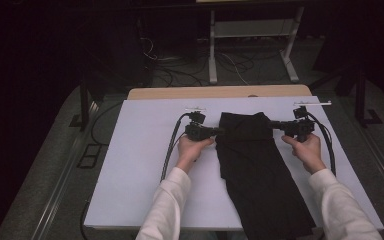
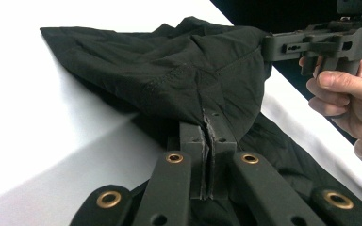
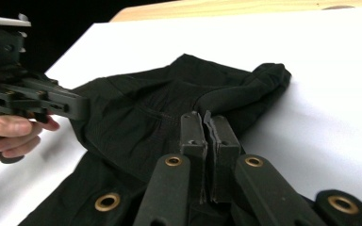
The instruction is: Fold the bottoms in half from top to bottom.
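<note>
**Two grippers pinching a black garment on a white desk**

A black garment (image 1: 257, 165), likely trousers of matte woven cloth with stitched seams, lies lengthwise on the white desk (image 1: 140, 165), its near end hanging past the desk's near edge. The left gripper (image 1: 214, 131) has its jaws pressed together on the garment's left far corner. The right gripper (image 1: 274, 124) pinches the right far corner likewise. The cloth between them is lifted and creased. No label or writing can be read.
</note>
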A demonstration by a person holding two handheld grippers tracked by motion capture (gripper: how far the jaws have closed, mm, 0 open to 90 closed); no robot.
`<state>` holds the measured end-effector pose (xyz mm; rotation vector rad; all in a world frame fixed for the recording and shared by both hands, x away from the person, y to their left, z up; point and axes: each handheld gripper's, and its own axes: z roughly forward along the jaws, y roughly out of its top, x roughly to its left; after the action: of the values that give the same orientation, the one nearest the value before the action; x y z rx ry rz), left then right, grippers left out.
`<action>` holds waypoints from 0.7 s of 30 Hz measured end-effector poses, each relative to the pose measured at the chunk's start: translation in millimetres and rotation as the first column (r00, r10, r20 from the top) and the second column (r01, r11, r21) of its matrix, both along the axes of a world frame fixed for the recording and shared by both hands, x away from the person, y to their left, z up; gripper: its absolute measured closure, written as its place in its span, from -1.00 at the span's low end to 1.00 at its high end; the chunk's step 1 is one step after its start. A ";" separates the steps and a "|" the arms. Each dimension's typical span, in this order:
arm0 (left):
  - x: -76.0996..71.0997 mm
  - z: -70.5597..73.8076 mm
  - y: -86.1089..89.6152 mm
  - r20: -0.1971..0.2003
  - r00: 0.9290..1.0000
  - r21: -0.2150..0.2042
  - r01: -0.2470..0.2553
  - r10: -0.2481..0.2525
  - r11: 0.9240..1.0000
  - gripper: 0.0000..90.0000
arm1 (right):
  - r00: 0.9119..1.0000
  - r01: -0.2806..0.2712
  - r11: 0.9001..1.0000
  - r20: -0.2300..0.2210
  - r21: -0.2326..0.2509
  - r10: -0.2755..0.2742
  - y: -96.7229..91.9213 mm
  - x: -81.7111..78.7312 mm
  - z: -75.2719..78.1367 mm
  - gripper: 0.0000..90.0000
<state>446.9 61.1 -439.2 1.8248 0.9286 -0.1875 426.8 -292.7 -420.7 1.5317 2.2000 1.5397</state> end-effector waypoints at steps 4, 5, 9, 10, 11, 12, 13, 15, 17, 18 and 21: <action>-3.3 4.4 0.4 0.003 1.000 -0.008 -0.003 0.003 1.000 0.93 | 1.000 -0.002 1.000 0.007 0.003 0.002 0.0 -6.6 4.3 0.91; -4.3 5.7 0.5 0.004 1.000 -0.006 -0.002 0.002 1.000 0.93 | 1.000 0.000 1.000 0.008 0.006 0.000 -0.5 -8.0 5.0 0.91; -9.0 9.9 1.2 0.005 1.000 -0.010 0.000 0.000 1.000 0.93 | 1.000 0.002 1.000 0.011 0.008 -0.002 -2.4 -12.8 5.7 0.91; -10.3 11.0 1.1 0.005 1.000 -0.011 0.001 -0.001 1.000 0.93 | 1.000 0.002 1.000 0.012 0.009 -0.002 -3.1 -13.7 5.9 0.91; -11.7 12.1 1.3 0.009 1.000 -0.011 0.002 -0.002 1.000 0.93 | 1.000 0.004 1.000 0.012 0.009 -0.004 -3.8 -14.7 6.3 0.91; -13.3 13.2 1.4 0.012 1.000 -0.011 0.003 -0.003 1.000 0.93 | 1.000 0.004 1.000 0.014 0.011 -0.005 -4.7 -15.7 6.7 0.91; -14.7 14.3 1.3 0.016 1.000 -0.013 0.005 -0.005 1.000 0.93 | 1.000 0.005 1.000 0.016 0.015 -0.006 -5.5 -16.9 7.3 0.91; -17.8 16.8 1.0 0.020 1.000 -0.012 0.009 -0.009 1.000 0.93 | 1.000 0.005 1.000 0.018 0.019 -0.005 -6.8 -19.7 8.5 0.91; -20.1 18.5 0.6 0.023 1.000 -0.011 0.011 -0.011 1.000 0.93 | 1.000 0.002 1.000 0.021 0.017 -0.002 -7.7 -23.1 9.4 0.91; -21.3 19.3 0.5 0.027 1.000 -0.010 0.015 -0.015 1.000 0.93 | 1.000 0.000 1.000 0.022 0.018 0.000 -8.0 -24.2 9.7 0.91; -25.7 21.2 -0.6 0.030 0.999 -0.016 0.023 -0.023 1.000 0.93 | 1.000 -0.002 1.000 0.031 0.018 0.001 -9.2 -28.4 11.1 0.91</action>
<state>421.2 60.5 -417.9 1.8190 0.8835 -0.1813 398.4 -301.9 -409.6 1.5012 2.1776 1.5765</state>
